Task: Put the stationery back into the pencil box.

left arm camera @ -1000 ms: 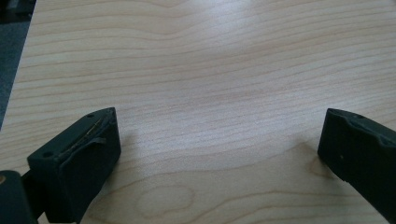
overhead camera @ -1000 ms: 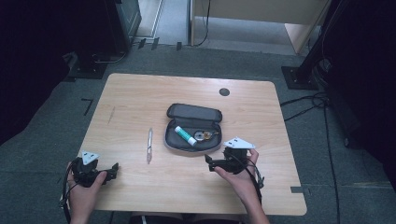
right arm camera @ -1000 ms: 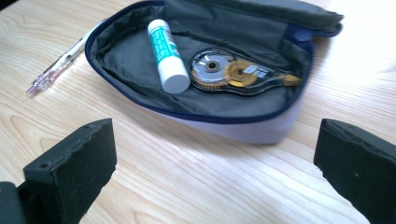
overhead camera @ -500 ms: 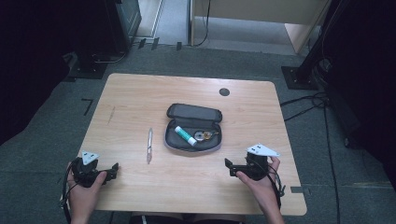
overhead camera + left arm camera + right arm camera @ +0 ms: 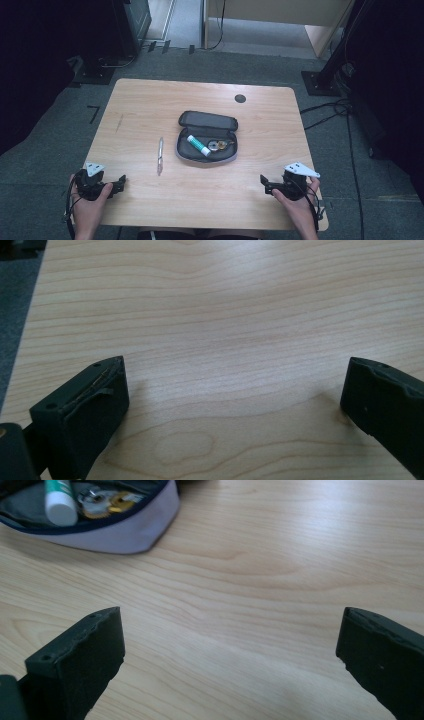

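An open grey pencil case [image 5: 207, 142] lies at the middle of the wooden table [image 5: 150, 105], holding a white and green tube [image 5: 199, 145] and small metal bits [image 5: 220, 145]. A silver pen [image 5: 160, 155] lies just left of it. My left gripper [image 5: 120, 183] rests near the front left corner, open and empty; its jaws stand wide over bare wood [image 5: 230, 365]. My right gripper [image 5: 264, 184] sits near the front right edge, open and empty. In the right gripper view the case [image 5: 120, 530] and tube [image 5: 60, 502] lie ahead at upper left.
A small dark round cap [image 5: 240, 98] sits in the tabletop near the far edge. Black stands [image 5: 95, 70] and cables [image 5: 345, 110] sit on the grey floor around the table.
My right gripper has drawn back from beside the case toward the front right edge of the table. The left gripper has stayed put.
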Available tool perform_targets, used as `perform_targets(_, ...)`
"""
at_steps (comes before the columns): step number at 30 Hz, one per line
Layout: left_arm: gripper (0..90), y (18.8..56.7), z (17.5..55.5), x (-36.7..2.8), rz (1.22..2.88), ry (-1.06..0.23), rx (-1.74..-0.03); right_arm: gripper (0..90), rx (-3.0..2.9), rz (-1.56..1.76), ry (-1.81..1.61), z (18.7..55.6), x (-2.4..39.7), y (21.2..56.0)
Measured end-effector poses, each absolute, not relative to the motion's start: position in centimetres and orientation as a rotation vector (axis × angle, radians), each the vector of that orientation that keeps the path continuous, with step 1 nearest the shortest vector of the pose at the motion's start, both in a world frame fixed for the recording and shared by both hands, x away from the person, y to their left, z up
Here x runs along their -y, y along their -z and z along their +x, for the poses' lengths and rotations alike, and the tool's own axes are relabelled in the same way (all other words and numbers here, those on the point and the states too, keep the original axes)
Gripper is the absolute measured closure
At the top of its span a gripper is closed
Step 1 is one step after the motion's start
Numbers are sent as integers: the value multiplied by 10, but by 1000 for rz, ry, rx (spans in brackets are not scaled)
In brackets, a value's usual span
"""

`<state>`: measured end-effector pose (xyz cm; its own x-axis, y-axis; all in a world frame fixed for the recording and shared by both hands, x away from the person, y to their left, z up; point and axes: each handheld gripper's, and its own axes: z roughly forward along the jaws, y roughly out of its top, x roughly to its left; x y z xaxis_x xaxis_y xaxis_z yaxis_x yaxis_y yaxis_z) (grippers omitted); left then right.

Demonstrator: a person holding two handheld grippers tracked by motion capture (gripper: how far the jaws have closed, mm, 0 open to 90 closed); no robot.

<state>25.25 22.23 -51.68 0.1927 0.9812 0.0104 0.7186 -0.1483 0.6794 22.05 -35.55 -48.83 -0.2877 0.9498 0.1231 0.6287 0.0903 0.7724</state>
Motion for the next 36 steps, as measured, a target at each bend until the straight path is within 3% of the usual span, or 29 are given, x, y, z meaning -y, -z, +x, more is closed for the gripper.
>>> perform_targets(18,0,493,271,-200,1882,-596,-1545,0,-1928,1600,-942,202,389,513)
perform_targets(36,0,486,298,-158,1944,-526,-1456,0,-1932,1622,-864,197,402,526)
